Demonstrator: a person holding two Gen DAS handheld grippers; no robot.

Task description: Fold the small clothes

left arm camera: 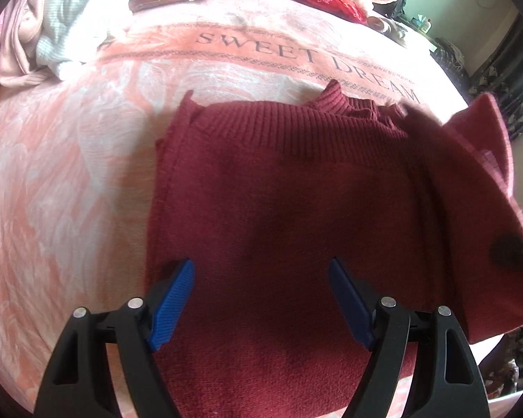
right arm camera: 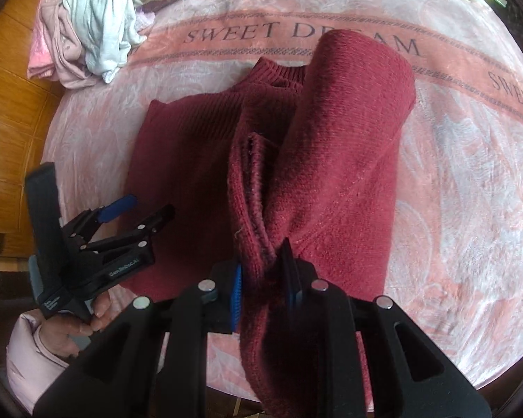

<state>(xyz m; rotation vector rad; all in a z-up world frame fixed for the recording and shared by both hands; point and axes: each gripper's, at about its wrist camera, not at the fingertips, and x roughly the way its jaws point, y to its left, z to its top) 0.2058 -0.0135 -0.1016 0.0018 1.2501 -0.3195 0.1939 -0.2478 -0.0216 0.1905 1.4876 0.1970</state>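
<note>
Left wrist view: the dark red sweater (left arm camera: 289, 202) lies on the bed's pink blanket (left arm camera: 69, 181), filling the middle of the frame, its ribbed collar toward 12 o'clock just below the printed "SWEET DREAM" band. The left gripper (left arm camera: 261, 299) hangs over the lower body of the garment with its blue-padded jaws spread wide and nothing between them. At 3 o'clock one side of the sweater is raised off the bed as a lifted flap, and a dark piece of the other tool shows at that edge. A heap of pale clothes (left arm camera: 52, 28) sits at 10 o'clock, well apart from the sweater.

Right wrist view: the right gripper (right arm camera: 263, 289) has its jaws closed narrowly on a bunched edge of the sweater (right arm camera: 348, 160), holding that side up so it drapes in a thick roll from 12 o'clock down to the jaws at 6 o'clock. The rest of the garment lies flat toward 9 o'clock, where the left gripper (right arm camera: 146, 209) hovers, jaws apart, just over its near edge. The pale clothes (right arm camera: 94, 28) lie at 11 o'clock.

Risks, as I judge them: the bite looks bunched, with more than one layer caught, so the flap could land twisted or creased when carried across. With the left jaws empty, nothing pins the flat half, and a pull could drag the whole sweater sideways over the blanket.
</note>
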